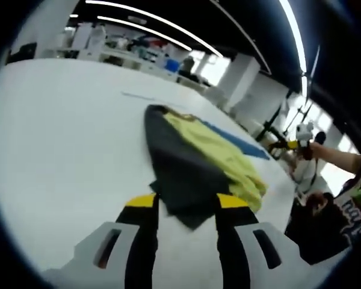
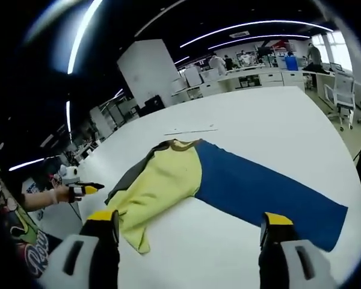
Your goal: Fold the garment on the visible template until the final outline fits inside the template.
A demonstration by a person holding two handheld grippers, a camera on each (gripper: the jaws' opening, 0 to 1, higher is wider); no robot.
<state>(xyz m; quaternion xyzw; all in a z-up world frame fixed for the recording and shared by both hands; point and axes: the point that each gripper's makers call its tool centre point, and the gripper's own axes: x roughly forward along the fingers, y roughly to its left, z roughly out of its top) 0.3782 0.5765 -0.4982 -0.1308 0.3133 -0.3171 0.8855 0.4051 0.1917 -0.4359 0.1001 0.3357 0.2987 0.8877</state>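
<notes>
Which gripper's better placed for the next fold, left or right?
Left, probably. The left gripper has its jaws either side of the garment edge, whether shut is unclear. The right gripper is open, off the cloth, above the blue template.

An open-plan lab or office hall: long ceiling light strips (image 2: pixel 253 25), white desks (image 2: pixel 253 78), office chair (image 2: pixel 343 90).

Bright ceiling strip lights (image 2: pixel 253 27) glare on white table (image 1: pixel 60 138); left gripper view motion-blurred, fisheye-bent edges.
</notes>
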